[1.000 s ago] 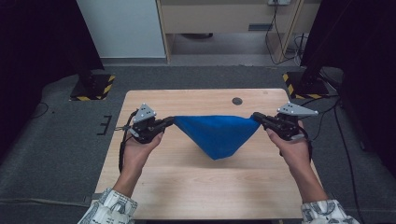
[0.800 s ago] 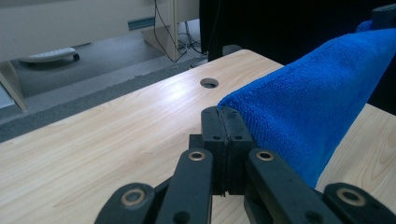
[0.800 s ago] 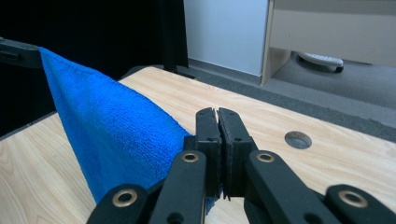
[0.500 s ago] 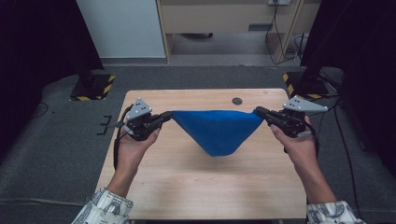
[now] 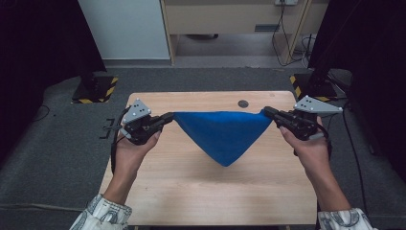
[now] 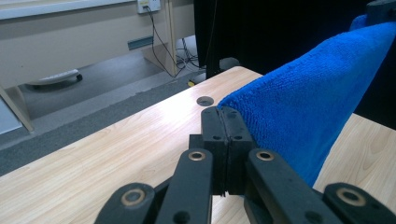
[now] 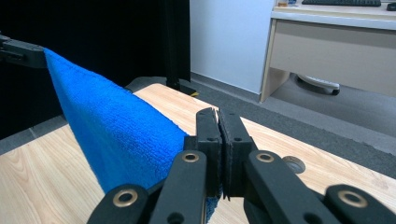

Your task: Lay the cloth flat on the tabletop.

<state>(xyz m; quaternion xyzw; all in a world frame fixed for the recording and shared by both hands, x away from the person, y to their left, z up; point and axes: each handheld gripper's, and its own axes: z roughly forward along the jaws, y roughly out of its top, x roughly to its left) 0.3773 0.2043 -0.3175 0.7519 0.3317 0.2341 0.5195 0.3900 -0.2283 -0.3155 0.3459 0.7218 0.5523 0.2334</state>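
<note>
A blue towel [image 5: 222,134] hangs stretched between my two grippers above the wooden table [image 5: 182,191], its top edge taut and its lower corner pointing down at the tabletop. My left gripper [image 5: 170,116] is shut on the towel's left corner. The right gripper [image 5: 265,111] is shut on the opposite corner. In the left gripper view the closed left gripper [image 6: 222,112] pinches the blue towel [image 6: 308,107], which runs off to the upper right. In the right gripper view the right gripper [image 7: 217,114] clamps the blue towel [image 7: 116,135], and the towel stretches away to the left.
A small round hole [image 5: 243,103] sits in the table near its far edge. Beyond the table are grey carpet, a pale desk with cables [image 5: 282,28], and yellow-black striped stand bases [image 5: 95,88] at both sides. Dark curtains flank the scene.
Both hands have lifted the towel higher off the table, keeping it stretched. Its lower corner hangs a little farther from the tabletop than before.
</note>
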